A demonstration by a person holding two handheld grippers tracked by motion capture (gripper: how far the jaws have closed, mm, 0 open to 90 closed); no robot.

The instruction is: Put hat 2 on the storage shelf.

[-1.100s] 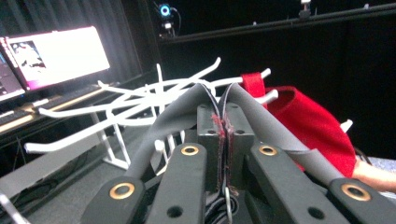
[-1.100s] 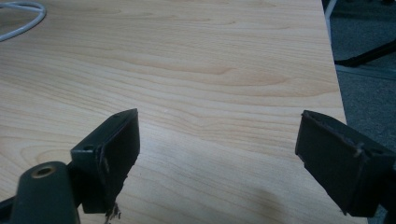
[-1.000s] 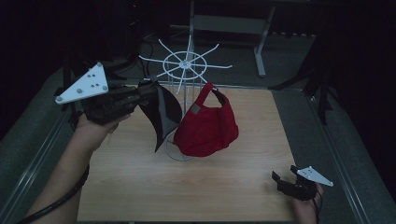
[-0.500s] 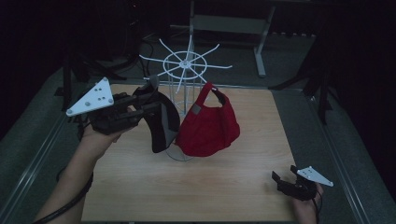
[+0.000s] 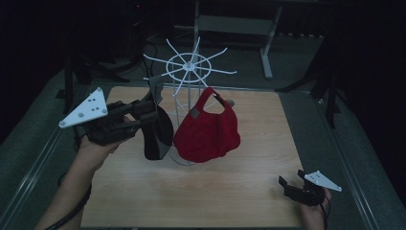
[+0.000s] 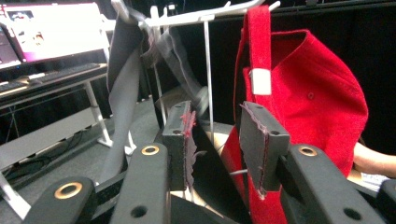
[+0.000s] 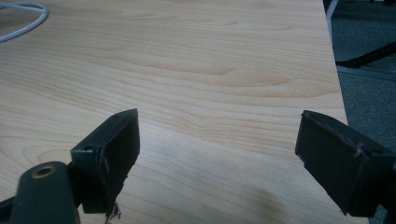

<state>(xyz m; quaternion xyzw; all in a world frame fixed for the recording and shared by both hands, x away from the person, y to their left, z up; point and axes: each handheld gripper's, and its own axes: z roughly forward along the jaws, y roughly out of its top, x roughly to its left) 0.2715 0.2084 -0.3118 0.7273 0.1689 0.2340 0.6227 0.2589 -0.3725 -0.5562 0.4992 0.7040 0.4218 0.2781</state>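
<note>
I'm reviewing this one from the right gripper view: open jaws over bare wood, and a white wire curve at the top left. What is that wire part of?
Observer: It's the base ring of a white wire rack that stands mid-table, with spokes fanning out at the top.
Operator: Is anything on it?
Observer: A red bag hangs from a spoke by its handle.
Operator: And the other hand?
Observer: The left gripper is raised beside the rack at a black bag, whose grey strap runs up to a spoke. Its jaws stand apart, with dark fabric low in the gap.
Operator: Where does my gripper sit?
Observer: The right gripper is at the near right corner of the table, apart from the rack.
</note>
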